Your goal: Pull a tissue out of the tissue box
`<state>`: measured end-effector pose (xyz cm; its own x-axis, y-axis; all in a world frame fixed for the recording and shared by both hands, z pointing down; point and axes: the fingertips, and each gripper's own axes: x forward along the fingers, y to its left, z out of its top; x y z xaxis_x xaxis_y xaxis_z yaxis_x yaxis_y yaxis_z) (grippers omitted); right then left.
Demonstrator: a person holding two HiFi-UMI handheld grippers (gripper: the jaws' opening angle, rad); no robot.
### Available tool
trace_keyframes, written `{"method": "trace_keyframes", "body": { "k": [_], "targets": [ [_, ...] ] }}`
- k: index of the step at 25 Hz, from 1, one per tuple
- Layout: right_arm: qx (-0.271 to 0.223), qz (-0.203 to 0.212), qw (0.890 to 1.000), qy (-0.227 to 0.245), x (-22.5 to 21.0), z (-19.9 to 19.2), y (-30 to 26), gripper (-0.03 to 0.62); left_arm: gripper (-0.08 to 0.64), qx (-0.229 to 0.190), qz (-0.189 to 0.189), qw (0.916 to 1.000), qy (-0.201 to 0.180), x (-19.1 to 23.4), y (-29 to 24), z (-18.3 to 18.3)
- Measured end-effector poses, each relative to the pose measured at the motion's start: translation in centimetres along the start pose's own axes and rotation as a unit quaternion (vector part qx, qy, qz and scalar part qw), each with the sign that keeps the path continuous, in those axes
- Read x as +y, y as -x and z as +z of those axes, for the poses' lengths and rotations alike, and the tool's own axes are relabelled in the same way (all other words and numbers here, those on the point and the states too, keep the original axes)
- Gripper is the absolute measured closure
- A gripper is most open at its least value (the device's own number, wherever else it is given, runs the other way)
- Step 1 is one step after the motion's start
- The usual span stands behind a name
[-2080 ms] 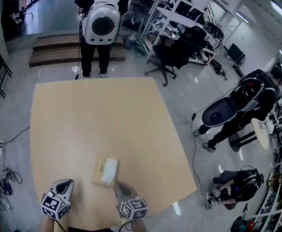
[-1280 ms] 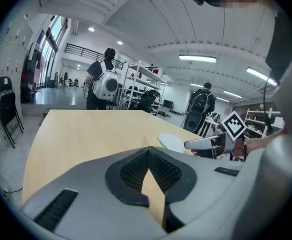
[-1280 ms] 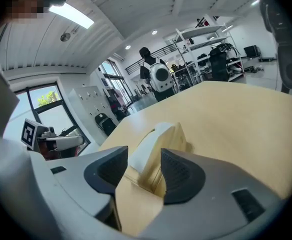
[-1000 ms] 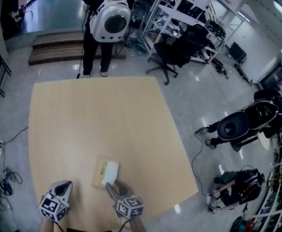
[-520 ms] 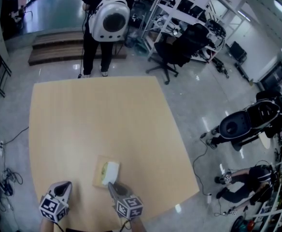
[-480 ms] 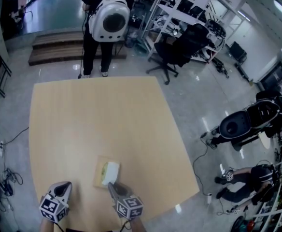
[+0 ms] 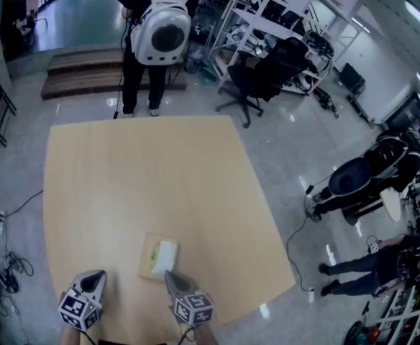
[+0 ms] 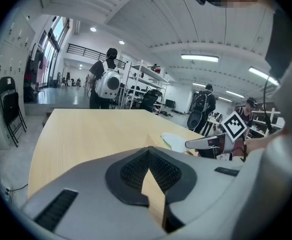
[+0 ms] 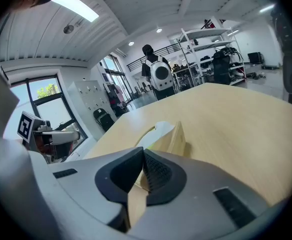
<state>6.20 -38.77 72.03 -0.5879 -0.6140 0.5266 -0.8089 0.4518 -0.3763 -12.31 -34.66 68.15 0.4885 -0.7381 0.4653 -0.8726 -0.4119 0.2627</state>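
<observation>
The tissue box (image 7: 156,258) lies flat on the wooden table (image 7: 138,171), near its close edge, with a white tissue (image 9: 158,130) standing up from its slot. The right gripper (image 9: 144,150) points at the box's near end. Its jaws have just been closing and now meet tip to tip, right in front of the tissue; whether they catch a fold of it is hidden behind the jaws themselves. The left gripper (image 8: 147,149), apart to the box's left, has its jaws together on nothing. The box top shows a green-yellow patch, but any print there is too small to read.
</observation>
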Motion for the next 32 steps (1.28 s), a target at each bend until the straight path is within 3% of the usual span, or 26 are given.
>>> {"method": "trace_keyframes", "body": {
  "k": [13,32],
  "targets": [
    [-0.025,0.008,1.000,0.013,0.7,1.6,0.6,0.588,0.552,-0.014,0.004,0.9998,-0.014,-0.3,0.5,1.4],
    [-0.072,0.011,0.996,0.049,3.1,4.6,3.2,0.588,0.552,-0.075,0.013,0.9968,-0.025,-1.3,3.3,4.0]
  ]
}}
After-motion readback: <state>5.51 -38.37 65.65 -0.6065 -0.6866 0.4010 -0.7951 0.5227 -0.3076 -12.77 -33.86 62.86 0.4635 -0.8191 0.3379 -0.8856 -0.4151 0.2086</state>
